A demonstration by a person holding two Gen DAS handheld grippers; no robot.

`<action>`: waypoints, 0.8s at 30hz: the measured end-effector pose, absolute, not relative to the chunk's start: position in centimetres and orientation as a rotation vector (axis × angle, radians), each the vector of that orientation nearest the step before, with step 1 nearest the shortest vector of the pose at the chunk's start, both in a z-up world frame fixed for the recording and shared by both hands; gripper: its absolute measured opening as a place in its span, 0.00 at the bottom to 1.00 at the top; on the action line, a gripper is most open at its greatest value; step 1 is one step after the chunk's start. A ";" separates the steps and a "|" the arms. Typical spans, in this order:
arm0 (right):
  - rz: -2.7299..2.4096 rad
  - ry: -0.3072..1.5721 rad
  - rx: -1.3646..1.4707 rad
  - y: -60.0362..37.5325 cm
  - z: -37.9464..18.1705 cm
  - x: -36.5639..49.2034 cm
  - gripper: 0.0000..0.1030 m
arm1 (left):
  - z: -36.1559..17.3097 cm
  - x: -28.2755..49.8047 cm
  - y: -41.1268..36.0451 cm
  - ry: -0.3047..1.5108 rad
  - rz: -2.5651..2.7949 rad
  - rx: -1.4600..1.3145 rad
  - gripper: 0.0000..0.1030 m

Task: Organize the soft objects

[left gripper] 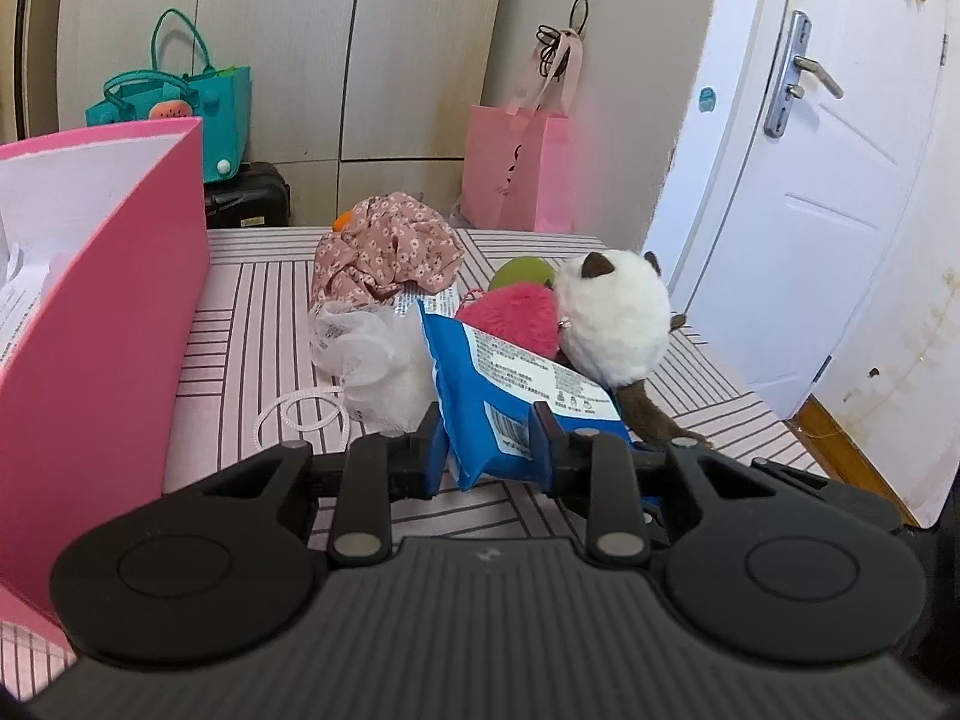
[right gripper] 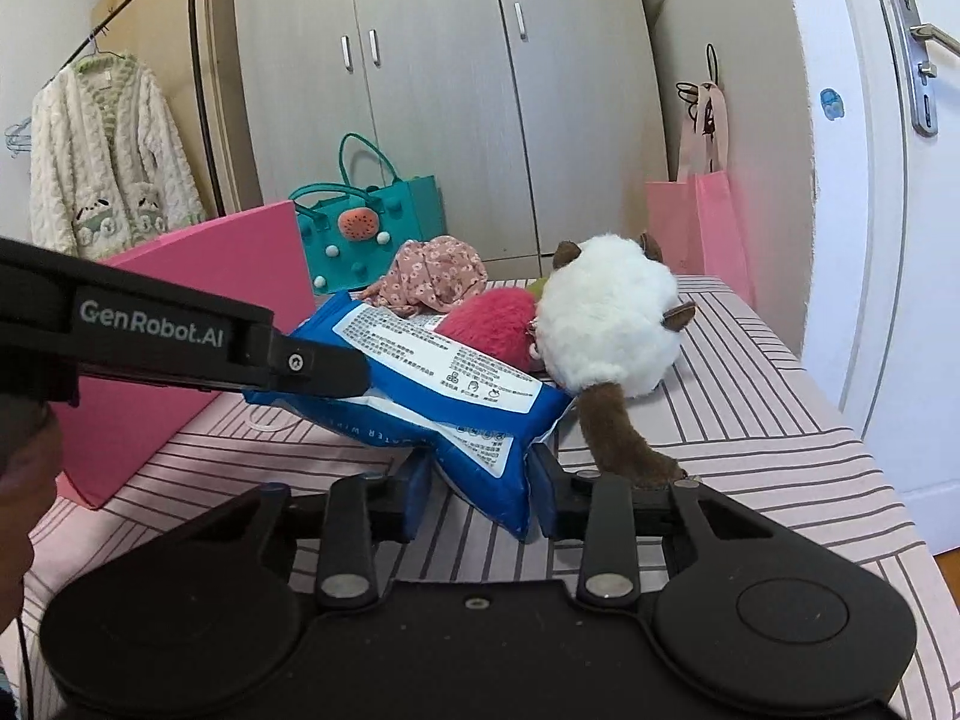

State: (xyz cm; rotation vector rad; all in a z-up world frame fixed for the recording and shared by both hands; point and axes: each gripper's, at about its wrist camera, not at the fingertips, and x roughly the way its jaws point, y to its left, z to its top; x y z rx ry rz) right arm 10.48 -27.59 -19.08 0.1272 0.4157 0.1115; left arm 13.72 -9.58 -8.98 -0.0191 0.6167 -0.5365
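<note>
A blue wet-wipes pack (left gripper: 510,384) (right gripper: 444,384) lies tilted on the striped bed. My left gripper (left gripper: 489,438) is shut on its near end. My right gripper (right gripper: 480,480) is shut on its near corner; the left gripper's arm (right gripper: 180,336) crosses that view onto the pack. Behind the pack lie a white plush cat with brown tail (left gripper: 612,318) (right gripper: 606,318), a red fuzzy toy (left gripper: 516,315) (right gripper: 492,324), a green item (left gripper: 522,270), a floral pink cloth (left gripper: 390,252) (right gripper: 432,273) and a white mesh pouf (left gripper: 366,354).
An open pink box (left gripper: 120,312) (right gripper: 228,264) stands on the bed at the left. Beyond the bed are a teal tote (left gripper: 186,96) (right gripper: 372,228), a pink paper bag (left gripper: 522,168) (right gripper: 702,222) and wardrobe doors. A white door (left gripper: 810,180) is at the right.
</note>
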 end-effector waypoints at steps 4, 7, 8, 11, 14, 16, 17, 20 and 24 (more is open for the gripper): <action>0.134 0.421 0.153 -28.0 -18.8 9.9 0.39 | -8.6 13.0 -9.4 0.614 -0.546 -0.018 0.26; 0.138 0.445 0.180 -28.2 -18.7 9.7 0.39 | -8.5 12.6 -9.5 0.622 -0.551 -0.005 0.26; 0.138 0.451 0.186 -28.3 -18.6 9.6 0.39 | -8.4 12.5 -9.6 0.624 -0.552 0.001 0.26; 0.141 0.459 0.166 -28.0 -18.5 9.1 0.39 | -8.1 12.0 -9.4 0.651 -0.551 0.014 0.26; 0.158 0.468 0.157 -27.7 -18.1 8.3 0.39 | -7.3 10.8 -8.9 0.646 -0.572 0.036 0.26; 0.168 0.476 0.155 -27.5 -17.6 7.7 0.38 | -7.0 10.1 -8.5 0.646 -0.582 0.040 0.26; 0.176 0.487 0.152 -27.5 -17.3 7.4 0.38 | -6.9 9.8 -8.4 0.647 -0.586 0.043 0.26; 0.181 0.499 0.139 -27.1 -16.8 6.8 0.38 | -6.6 8.9 -7.8 0.645 -0.598 0.053 0.26; 0.193 0.527 0.107 -26.1 -16.3 6.0 0.38 | -6.2 8.5 -6.7 0.701 -0.597 0.033 0.26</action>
